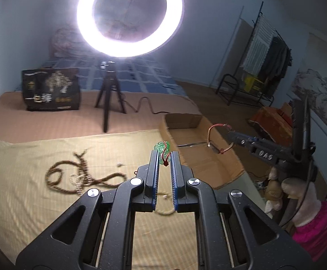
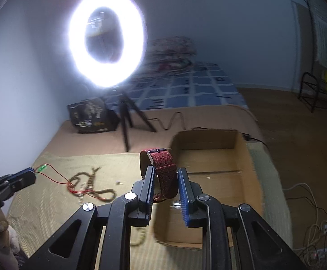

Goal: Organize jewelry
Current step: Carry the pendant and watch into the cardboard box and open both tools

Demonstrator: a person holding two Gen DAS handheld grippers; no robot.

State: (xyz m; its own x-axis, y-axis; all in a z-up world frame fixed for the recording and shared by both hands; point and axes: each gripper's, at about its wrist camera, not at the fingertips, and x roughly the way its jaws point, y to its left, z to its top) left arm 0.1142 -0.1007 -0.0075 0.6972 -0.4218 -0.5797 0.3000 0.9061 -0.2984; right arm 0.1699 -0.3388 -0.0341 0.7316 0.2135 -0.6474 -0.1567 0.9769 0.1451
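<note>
Bead strand (image 1: 82, 175) coiled on the mat (image 1: 28, 202), on the bed (image 1: 51, 121). Cardboard box (image 1: 199, 155) just right of the mat. Behind them, tripod (image 1: 109, 94) on the bed, bag (image 1: 51, 88) to its left.

Legible text is sparse. The right gripper (image 1: 228, 132), seen from the left wrist view, carries white handwritten letters "DAS" on its black body. The black bag (image 1: 51, 88) on the bed bears large pale Chinese characters, the first reading "包"; its smaller print is too blurred to read.
</note>
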